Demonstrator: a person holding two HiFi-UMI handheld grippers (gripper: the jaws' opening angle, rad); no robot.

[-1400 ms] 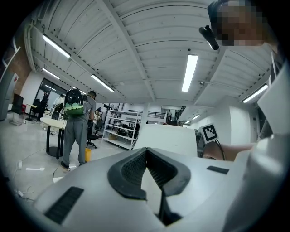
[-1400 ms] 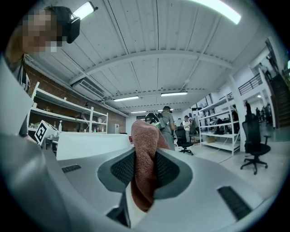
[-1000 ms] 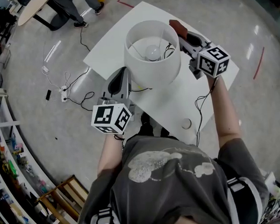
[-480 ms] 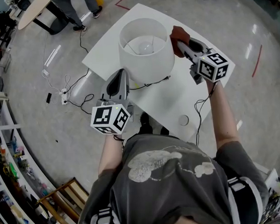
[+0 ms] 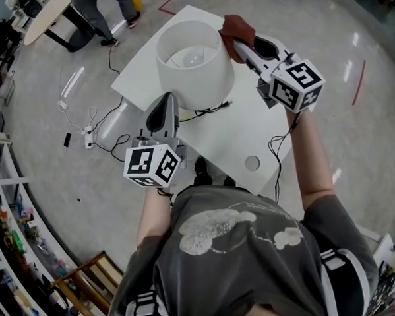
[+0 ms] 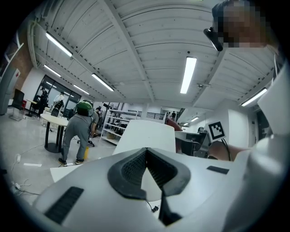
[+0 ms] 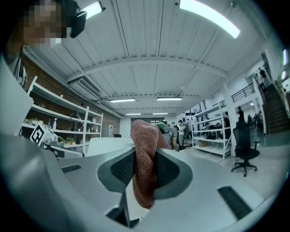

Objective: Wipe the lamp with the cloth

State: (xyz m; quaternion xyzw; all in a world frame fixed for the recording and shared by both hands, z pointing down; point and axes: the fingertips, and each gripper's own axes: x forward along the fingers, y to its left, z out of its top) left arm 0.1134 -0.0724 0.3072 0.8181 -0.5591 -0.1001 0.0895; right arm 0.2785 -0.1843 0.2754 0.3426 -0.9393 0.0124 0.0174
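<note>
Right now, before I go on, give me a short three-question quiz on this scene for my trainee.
1. True or false: the left hand-held gripper is shut on the cloth.
2. Where is the cloth? A: inside the lamp shade; B: in the right hand-held gripper, beside the shade's rim; C: draped over the left hand-held gripper.
3. Fill in: the lamp stands on a white ____.
Key: 1 false, its jaws are together on nothing; 2 B; 3 table.

right gripper [image 5: 239, 47] — cloth [image 5: 236, 30] at its tip, beside lamp [image 5: 193, 72] rim | left gripper [image 5: 169, 99] — near lamp, over white table [image 5: 249, 128]
</note>
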